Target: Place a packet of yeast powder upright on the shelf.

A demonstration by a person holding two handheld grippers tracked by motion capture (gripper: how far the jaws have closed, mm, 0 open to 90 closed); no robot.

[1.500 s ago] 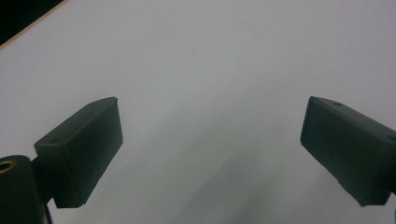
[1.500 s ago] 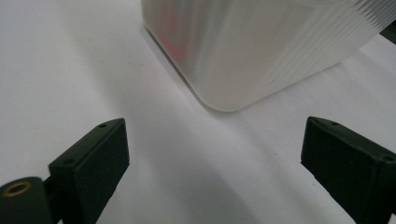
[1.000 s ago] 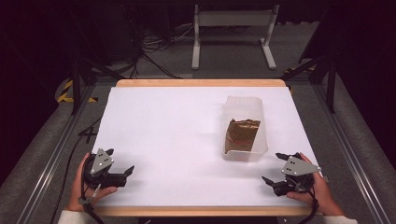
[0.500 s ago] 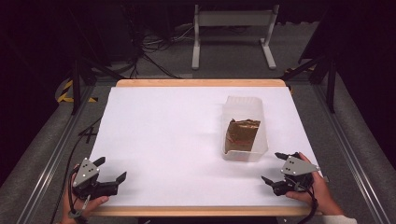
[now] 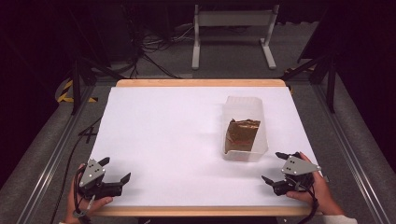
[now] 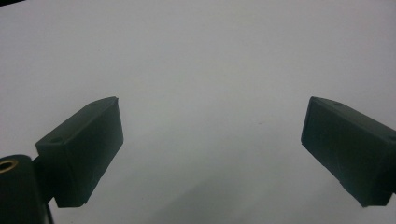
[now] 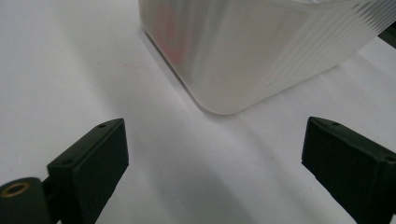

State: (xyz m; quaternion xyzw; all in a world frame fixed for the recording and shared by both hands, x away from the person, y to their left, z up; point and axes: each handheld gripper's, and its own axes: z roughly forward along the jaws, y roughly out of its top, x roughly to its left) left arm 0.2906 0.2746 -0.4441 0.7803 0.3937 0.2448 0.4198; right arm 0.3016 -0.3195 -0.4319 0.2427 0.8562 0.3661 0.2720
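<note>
A clear plastic container (image 5: 245, 128) stands on the right half of the white table (image 5: 177, 135), with a brown foil packet (image 5: 242, 136) inside it. My right gripper (image 5: 276, 168) rests open near the front right corner, just in front of the container (image 7: 252, 51), nothing between its jaws. My left gripper (image 5: 114, 169) is open at the front left corner, held low over bare table (image 6: 210, 70), its jaws wide apart and empty. A hand holds each gripper from the near edge.
The table's wooden front edge (image 5: 196, 211) lies just under both grippers. Metal rails (image 5: 46, 158) run along both sides of the table. A white stand (image 5: 233, 32) and cables sit on the floor beyond the far edge.
My left gripper has drawn back toward the front left corner and come to rest there. The right gripper has barely moved.
</note>
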